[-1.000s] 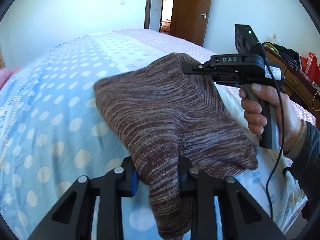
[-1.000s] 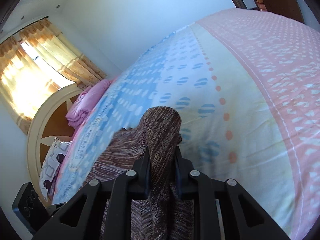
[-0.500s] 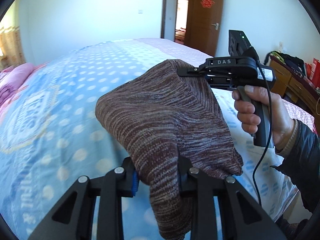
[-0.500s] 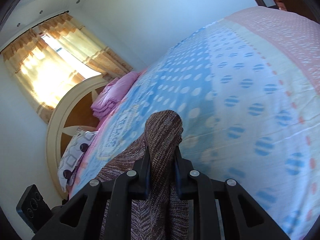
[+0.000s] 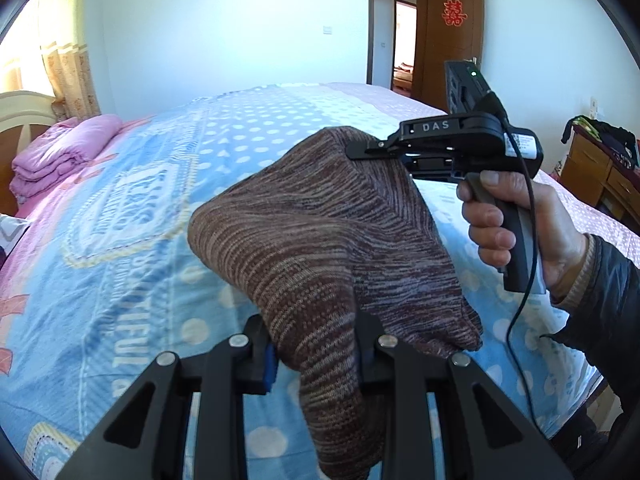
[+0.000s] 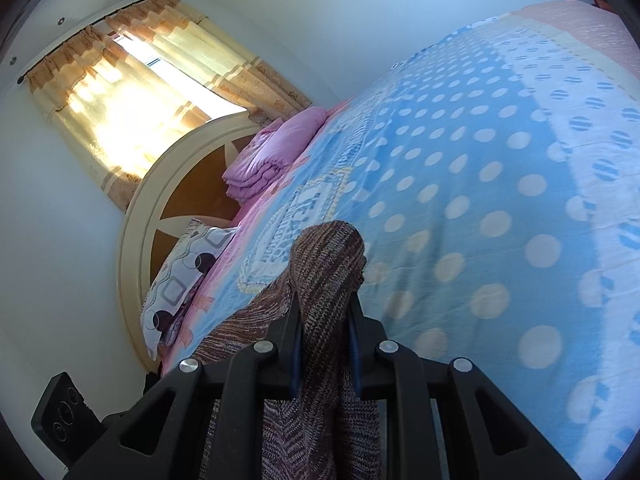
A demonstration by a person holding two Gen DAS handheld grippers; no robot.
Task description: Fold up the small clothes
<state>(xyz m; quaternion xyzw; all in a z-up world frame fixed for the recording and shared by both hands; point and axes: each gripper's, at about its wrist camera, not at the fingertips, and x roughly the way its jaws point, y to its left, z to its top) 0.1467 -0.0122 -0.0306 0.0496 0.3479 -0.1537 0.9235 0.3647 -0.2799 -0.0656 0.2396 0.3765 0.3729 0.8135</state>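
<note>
A brown-and-cream marled knit garment (image 5: 320, 240) hangs in the air above a bed (image 5: 132, 248), carried by two hand-held grippers. The bed wears a blue polka-dot cover with a pink band along its far side. A folded pink quilt (image 5: 60, 152) lies at the head end by the cream headboard (image 6: 136, 232), with a patterned pillow (image 6: 180, 276) just beside it.

In the left wrist view, the left gripper (image 5: 316, 354) has its fingers narrowed onto a bunched fold of the knit, which spills down between them. Further off and higher, the right gripper (image 5: 352, 152), held in a person's hand (image 5: 516, 224) with a dark sleeve, pinches the opposite corner. The cloth sags between the two grips as a loose hump and looks clear of the bed, though its lowest part is hidden behind the near gripper.

The right wrist view shows the right gripper's fingers closed tight on a rounded wad of the knit (image 6: 328, 272), the rest trailing down and back toward the camera.

The step in hand seems to be carrying the lifted garment over the bed, before any fold is laid. Next, it likely needs lowering onto the open blue middle of the bed, with the two grips drawn apart so the cloth spreads flat rather than bunching.
</note>
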